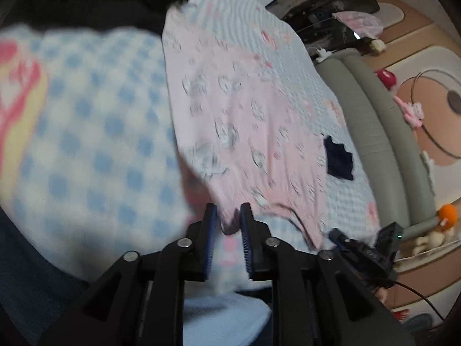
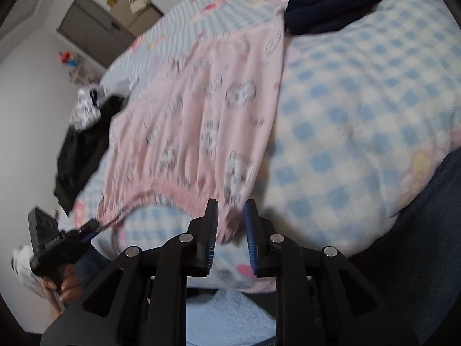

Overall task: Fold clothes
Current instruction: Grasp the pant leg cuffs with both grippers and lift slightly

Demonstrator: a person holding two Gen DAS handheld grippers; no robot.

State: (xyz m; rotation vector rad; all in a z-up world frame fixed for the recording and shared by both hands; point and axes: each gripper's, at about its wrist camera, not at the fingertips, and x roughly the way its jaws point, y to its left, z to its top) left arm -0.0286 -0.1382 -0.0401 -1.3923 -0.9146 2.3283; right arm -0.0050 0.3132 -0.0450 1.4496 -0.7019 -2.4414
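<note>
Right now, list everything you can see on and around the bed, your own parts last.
garment: one, pink with a grey print, spread on the bed, near edge between both sets of fingers
blanket: one, blue and white check, covering the bed
navy clothes: one pile, far side of the bed
black clothes: one heap, bed's edge, white printed cloth on top
dark patch: one, navy, on the blanket beside the garment
bed rail: one, grey, padded, along the bed
toys: several, red, pink and orange, on the floor mat
left gripper: black, blue fingers, garment corner between them
right gripper: black, blue fingers, garment edge between them
hand: one, holding the left gripper
</note>
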